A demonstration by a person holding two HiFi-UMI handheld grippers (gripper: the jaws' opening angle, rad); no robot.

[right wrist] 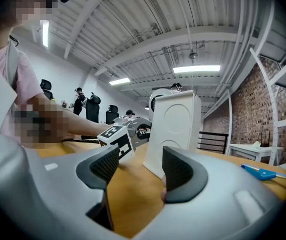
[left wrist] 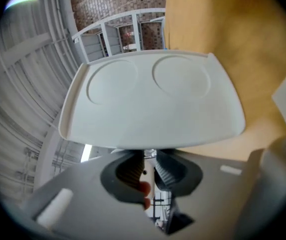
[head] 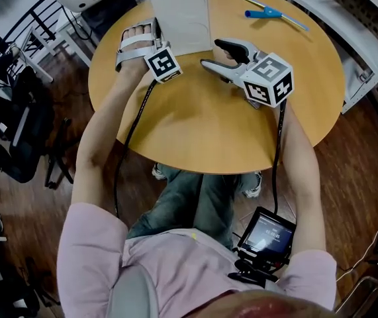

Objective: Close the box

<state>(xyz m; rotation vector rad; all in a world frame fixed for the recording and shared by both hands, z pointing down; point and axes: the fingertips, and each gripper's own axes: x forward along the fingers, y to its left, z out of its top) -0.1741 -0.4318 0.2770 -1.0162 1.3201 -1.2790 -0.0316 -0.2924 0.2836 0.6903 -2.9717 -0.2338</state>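
Two-gripper entry, head view: white moulded plastic box (head: 182,12) at far middle of round wooden table (head: 208,124), panel upright; blue-handled tool (head: 268,12) well apart, far right
Head view, tongs: left gripper (head: 150,35) at the box's left edge; right gripper (head: 212,53) just beside its near right corner
Left gripper view: jaws narrow, nipped on the panel's thin rim
Right gripper view: jaws wide, nothing between; box ahead
Handling, judged: light, thin-walled, probably flexes, smooth; hold by the rim, not the face
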